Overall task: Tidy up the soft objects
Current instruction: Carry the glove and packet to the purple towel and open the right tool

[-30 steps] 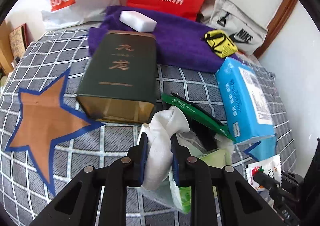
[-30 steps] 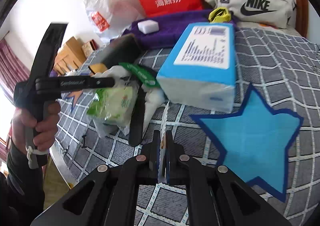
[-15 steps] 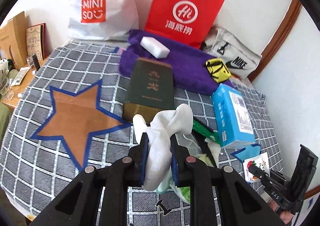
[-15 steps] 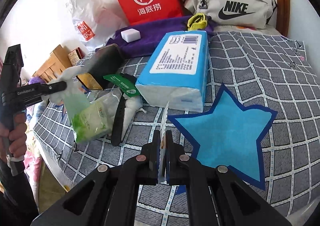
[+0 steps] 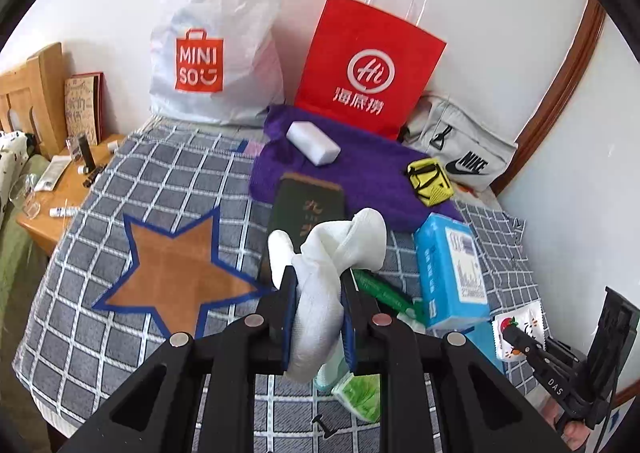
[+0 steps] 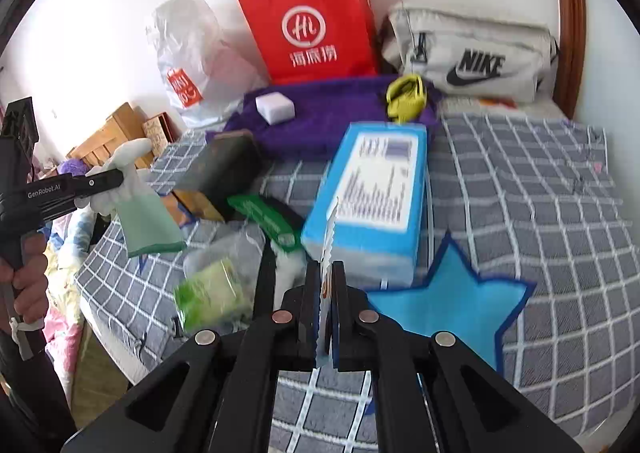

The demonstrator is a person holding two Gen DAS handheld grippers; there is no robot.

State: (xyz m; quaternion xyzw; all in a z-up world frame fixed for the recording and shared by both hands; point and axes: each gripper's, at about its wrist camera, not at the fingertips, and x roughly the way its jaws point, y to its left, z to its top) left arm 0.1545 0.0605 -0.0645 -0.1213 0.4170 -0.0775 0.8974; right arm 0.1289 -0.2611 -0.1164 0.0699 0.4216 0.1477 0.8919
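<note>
Your left gripper (image 5: 318, 293) is squeezed onto a white sock (image 5: 332, 253). The jaws are nearly closed and the sock bulges out above and below the blue pads. From the right wrist camera you can see the sock has a pale green cuff hanging down, up in the air and off the bed.

Your right gripper (image 6: 327, 285) is pinched all the way closed on a thin flat packet (image 6: 329, 237). Only its zig-zag edge shows there, standing up between the jaws. From the left wrist camera the same packet (image 5: 516, 329) is white with a little red picture on it.

Let's use the blue tissue pack (image 6: 372, 201) as the landmark. It lies on the grey checked bed cover (image 6: 540, 181). The packet is held just in front of it. The blue star (image 6: 452, 301) lies flat on the cover, near the tissue pack's front end. A green flat pack (image 6: 266, 217) lies just beside the tissue pack, toward the dark green box (image 5: 308, 205). A clear bag with something green inside (image 6: 212, 289) lies a bit further that way. The purple towel (image 5: 360, 169) is behind the tissue pack, with a white block (image 5: 313, 143) and a yellow pouch (image 5: 430, 181) on it. The orange star (image 5: 176, 277) lies well apart, past the dark green box.
</note>
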